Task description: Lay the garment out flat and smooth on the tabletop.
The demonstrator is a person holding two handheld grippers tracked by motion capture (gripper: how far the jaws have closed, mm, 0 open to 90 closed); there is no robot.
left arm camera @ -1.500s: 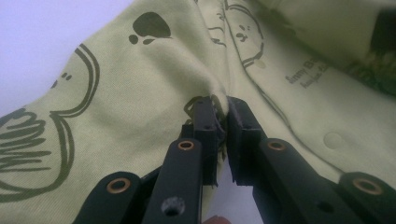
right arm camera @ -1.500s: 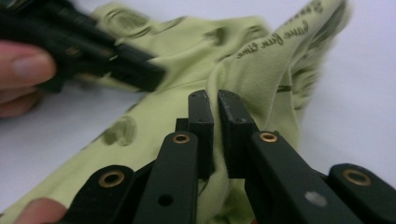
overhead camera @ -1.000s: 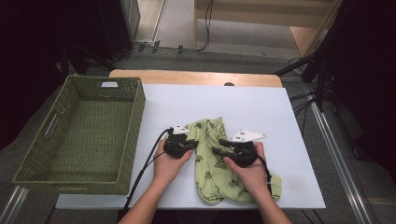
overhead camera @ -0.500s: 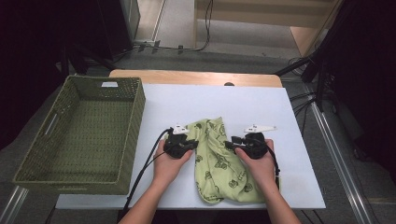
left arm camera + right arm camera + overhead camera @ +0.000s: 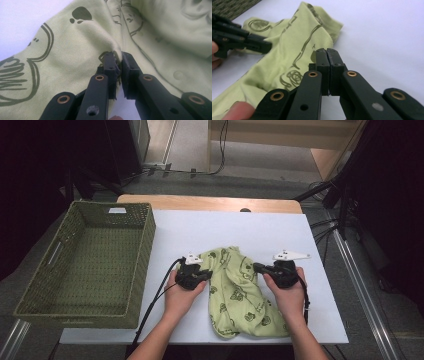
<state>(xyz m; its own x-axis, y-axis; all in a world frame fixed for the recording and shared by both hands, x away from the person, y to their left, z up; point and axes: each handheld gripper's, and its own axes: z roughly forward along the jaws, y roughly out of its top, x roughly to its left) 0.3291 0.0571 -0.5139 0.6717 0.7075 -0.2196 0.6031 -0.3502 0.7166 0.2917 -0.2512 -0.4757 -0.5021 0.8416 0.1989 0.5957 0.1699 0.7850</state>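
A light green cloth with dark prints (image 5: 235, 290) lies crumpled on the white table (image 5: 225, 225), between my two hands. My left gripper (image 5: 207, 274) is at its left edge. In the left gripper view this gripper (image 5: 118, 56) is shut on a pinched fold of the cloth (image 5: 75, 50). My right gripper (image 5: 256, 267) is at the cloth's right edge. Its jaws have just been closing, and in the right gripper view they (image 5: 327, 51) meet with nothing seen between them. There the cloth (image 5: 287, 57) lies just beyond and left of the tips, and the left gripper (image 5: 262, 45) shows farther off.
A green woven basket (image 5: 145, 240) stands on the table's left side, close to my left hand. Bare white table lies behind the cloth and to its right. A wooden edge (image 5: 210, 202) runs along the back.
My right hand has moved right, from over the middle of the cloth to its right edge, and its jaws have closed. The cloth lies a little wider. My left hand has kept still.
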